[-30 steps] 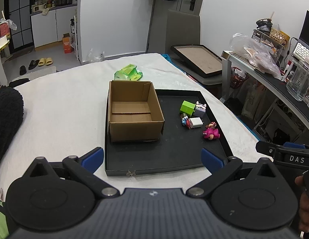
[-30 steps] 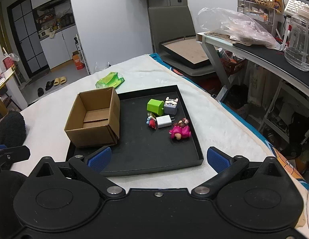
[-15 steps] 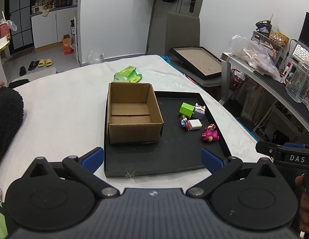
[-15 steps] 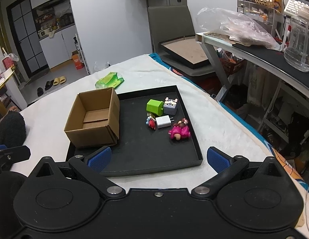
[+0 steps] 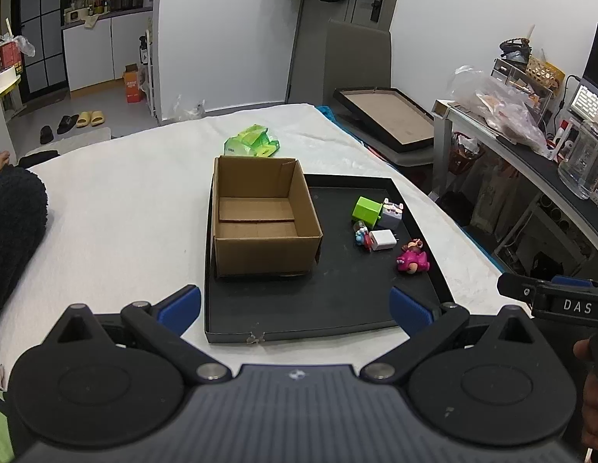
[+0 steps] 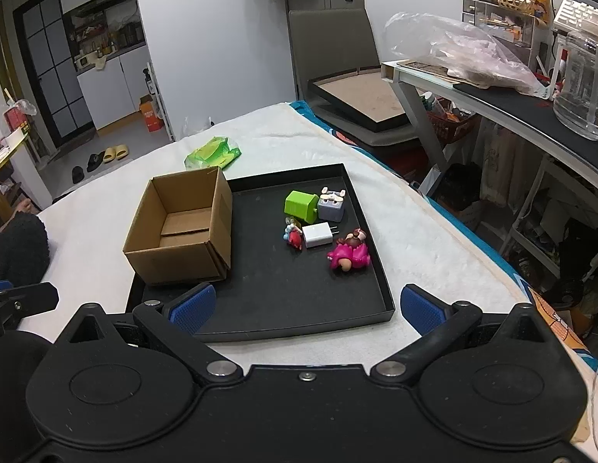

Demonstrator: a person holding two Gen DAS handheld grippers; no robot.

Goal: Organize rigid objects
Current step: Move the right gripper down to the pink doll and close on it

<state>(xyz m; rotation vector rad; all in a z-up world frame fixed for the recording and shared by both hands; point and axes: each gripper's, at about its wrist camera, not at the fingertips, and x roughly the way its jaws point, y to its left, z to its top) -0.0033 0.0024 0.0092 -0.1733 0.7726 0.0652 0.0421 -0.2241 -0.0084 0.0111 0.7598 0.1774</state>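
Ahead of both pairs of blue-padded fingers, a black tray lies on a white-covered surface, carrying an empty open cardboard box and, to the right of it, a cluster of small rigid pieces: a green block, a grey bunny-eared cube, a white USB charger, a small red-and-blue figure and a pink figurine lying on its side. The left gripper and right gripper both stand spread wide and hold nothing, well short of the pieces. All five appear light, hard plastic, likely to skid on the smooth tray. The charger's flat sides offer the surest pinch; the rounded pink figurine, nearest the right fingers, is probably best taken across its body. Green packets lie beyond the box.
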